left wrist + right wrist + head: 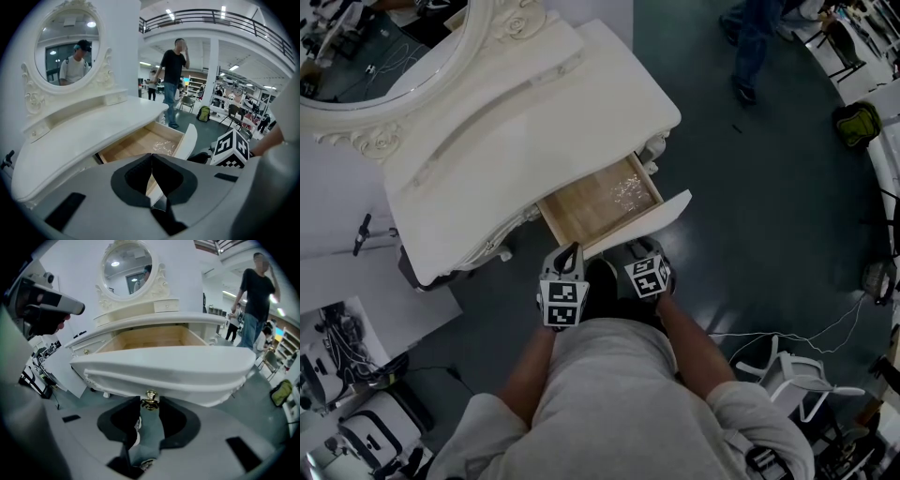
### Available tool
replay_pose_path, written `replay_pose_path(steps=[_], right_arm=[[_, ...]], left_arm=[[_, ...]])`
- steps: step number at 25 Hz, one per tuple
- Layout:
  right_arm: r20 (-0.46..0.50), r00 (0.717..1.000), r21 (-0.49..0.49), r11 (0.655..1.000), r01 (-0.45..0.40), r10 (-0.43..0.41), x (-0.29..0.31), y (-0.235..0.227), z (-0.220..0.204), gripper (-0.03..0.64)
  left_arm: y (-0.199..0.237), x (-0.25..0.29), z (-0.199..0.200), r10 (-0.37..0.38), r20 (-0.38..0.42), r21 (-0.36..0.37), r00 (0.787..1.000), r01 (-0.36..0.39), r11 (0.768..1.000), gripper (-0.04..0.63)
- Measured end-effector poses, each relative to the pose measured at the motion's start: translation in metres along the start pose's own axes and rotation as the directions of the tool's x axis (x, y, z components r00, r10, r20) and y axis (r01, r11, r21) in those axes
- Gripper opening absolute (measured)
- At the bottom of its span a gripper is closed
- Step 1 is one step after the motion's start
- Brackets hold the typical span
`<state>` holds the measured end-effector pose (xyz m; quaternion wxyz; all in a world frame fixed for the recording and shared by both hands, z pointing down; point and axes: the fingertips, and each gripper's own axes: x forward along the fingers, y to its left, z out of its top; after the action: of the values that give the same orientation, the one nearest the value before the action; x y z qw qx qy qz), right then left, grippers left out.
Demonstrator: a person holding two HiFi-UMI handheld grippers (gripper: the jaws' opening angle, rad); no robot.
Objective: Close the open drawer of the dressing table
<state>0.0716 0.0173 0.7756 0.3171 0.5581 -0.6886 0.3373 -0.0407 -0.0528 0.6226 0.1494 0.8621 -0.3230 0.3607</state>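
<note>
1. We see a white dressing table with carved scrollwork and a round mirror in an ornate frame. It stands on a dark, glossy floor.
2. The open drawer sits under the tabletop at the end of the table nearest the person. It is pulled well out towards them, just ahead of both grippers.
3. The drawer is pale bare wood inside, with a glinting patch on its bottom that we cannot identify. Its front is a curved white panel with a moulded edge.
4. A small brass knob sits low on the middle of that front panel.
5. In the right gripper view, the right gripper has its two dark jaws set closely on either side of the brass knob, gripping it.
6. In the left gripper view, the left gripper has its jaw tips pressed together with nothing between them. It is held just short of the drawer's front edge.
7. The print that shows is black-and-white square patterns on the marker cube of the left gripper and its twin on the right.
8. A person in a dark T-shirt and jeans stands beyond the table.
</note>
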Motion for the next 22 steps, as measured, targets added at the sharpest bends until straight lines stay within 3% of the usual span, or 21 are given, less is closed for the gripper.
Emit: replay_pose_path(steps=[22], right_arm=[[-0.004,1.0,-0.025,1.0,0.009,-0.009,0.011,-0.002,0.015,0.138]], left_arm=[[0.017,0.009,0.011,-0.005,0.015,-0.01,1.0,0.005,1.0,0.008]])
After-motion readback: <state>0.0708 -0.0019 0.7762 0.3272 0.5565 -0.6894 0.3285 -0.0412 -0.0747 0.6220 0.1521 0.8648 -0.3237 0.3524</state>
